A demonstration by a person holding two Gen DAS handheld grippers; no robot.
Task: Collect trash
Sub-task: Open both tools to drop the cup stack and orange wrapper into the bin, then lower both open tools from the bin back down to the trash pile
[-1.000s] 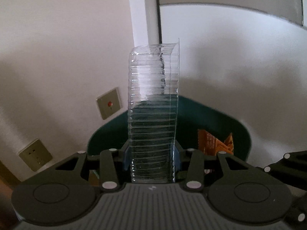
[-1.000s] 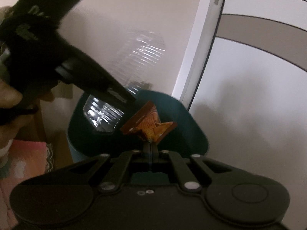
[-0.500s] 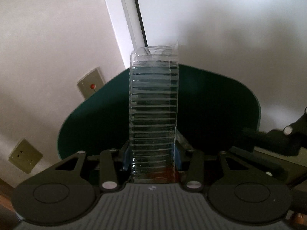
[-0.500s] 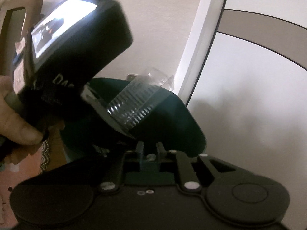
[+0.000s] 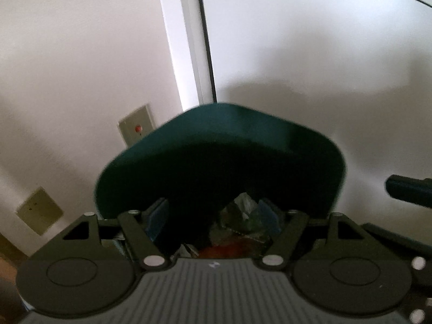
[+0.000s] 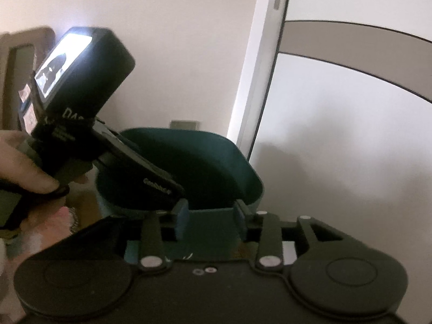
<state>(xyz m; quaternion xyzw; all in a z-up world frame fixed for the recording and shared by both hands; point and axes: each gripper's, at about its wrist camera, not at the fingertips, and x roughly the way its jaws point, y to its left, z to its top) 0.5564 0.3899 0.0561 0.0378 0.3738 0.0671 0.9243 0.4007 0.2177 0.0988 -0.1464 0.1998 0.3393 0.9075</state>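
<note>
Your left gripper (image 5: pixel 216 216) hangs over the mouth of the dark green, round-cornered plastic bin (image 5: pixel 224 135), jaws opening with nothing gripped; the crumpled clear and orange trash (image 5: pixel 237 221) lies in the bin at about 1 o'clock from the gap, near the right finger, too dark to give a long axis. Your right gripper (image 6: pixel 210 213) sits at the bin's (image 6: pixel 243 167) near rim, jaws opening and empty, the opening at 12 o'clock and the left gripper (image 6: pixel 162 186) at 10 o'clock. I judge both hands free to back off for more.
</note>
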